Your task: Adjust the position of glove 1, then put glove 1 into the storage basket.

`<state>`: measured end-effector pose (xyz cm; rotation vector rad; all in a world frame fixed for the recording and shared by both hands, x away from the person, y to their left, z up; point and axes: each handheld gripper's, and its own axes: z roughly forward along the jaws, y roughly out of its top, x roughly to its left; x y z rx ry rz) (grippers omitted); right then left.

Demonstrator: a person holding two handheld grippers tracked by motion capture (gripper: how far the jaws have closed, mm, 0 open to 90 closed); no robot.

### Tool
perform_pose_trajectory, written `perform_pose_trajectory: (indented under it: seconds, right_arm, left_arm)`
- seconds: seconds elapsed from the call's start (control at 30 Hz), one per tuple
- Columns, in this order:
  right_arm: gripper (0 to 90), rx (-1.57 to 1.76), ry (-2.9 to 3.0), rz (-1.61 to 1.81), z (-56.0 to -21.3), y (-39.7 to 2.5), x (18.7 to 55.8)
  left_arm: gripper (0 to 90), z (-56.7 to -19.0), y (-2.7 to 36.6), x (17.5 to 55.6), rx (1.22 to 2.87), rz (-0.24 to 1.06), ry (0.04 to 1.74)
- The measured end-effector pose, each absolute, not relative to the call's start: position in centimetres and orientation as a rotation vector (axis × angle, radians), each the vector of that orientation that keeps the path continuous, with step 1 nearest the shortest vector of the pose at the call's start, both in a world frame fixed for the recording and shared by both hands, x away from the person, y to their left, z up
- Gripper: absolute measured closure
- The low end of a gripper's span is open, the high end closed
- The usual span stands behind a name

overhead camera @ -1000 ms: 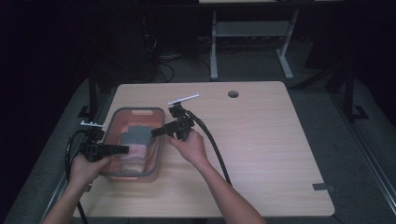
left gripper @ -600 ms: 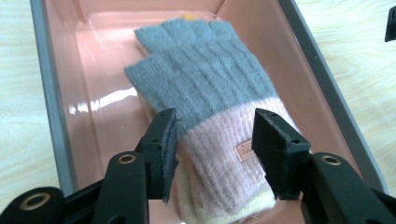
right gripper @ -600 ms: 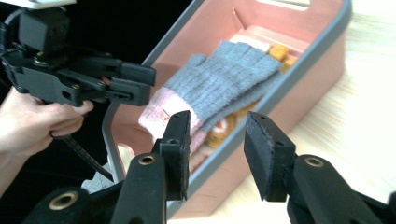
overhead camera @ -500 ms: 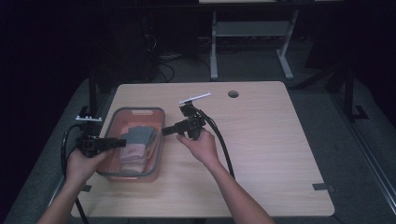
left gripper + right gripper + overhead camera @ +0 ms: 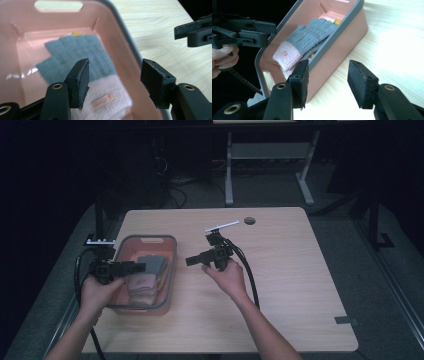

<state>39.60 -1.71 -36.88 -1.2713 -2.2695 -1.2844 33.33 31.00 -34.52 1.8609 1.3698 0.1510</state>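
Note:
A pink bin with a grey rim (image 5: 170, 270) (image 5: 125, 40) (image 5: 342, 32) sits at the table's left. In it lies a grey knit glove with a pale pink cuff (image 5: 147, 270) (image 5: 82, 60) (image 5: 304, 42). My left gripper (image 5: 140, 267) (image 5: 113, 82) is open and hovers over the bin's left part, above the glove. My right gripper (image 5: 190, 261) (image 5: 327, 80) is open too and hangs over the bare wood just right of the bin, pointing at its side wall. Nothing is between either pair of jaws.
A light wooden table (image 5: 280, 285) holds the bin. A round cable hole (image 5: 249, 220) lies near the far edge. Black cables trail from both grippers. Beyond the table a white desk frame (image 5: 265, 155) stands on the dark floor.
My right gripper has drawn back out of the bin to the table at its right. My left gripper has slid a little leftward over the bin.

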Motion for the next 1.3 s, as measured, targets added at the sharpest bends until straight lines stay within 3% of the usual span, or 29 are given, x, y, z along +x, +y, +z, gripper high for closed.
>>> perform_pose_trajectory:
  seconds: [0.47, 1.3]
  right_arm:
    - [40.8, -1.295, -2.287, -1.301, -36.3, -3.8, 39.5]
    - [35.2, -1.403, -2.33, -1.26, -36.9, -7.9, 38.9]
  left_arm:
    - [31.5, -34.0, 29.3, 33.4, 1.873, 0.149, 1.327]
    - [22.7, -33.5, 25.3, 33.5, 1.914, 0.111, 1.228]
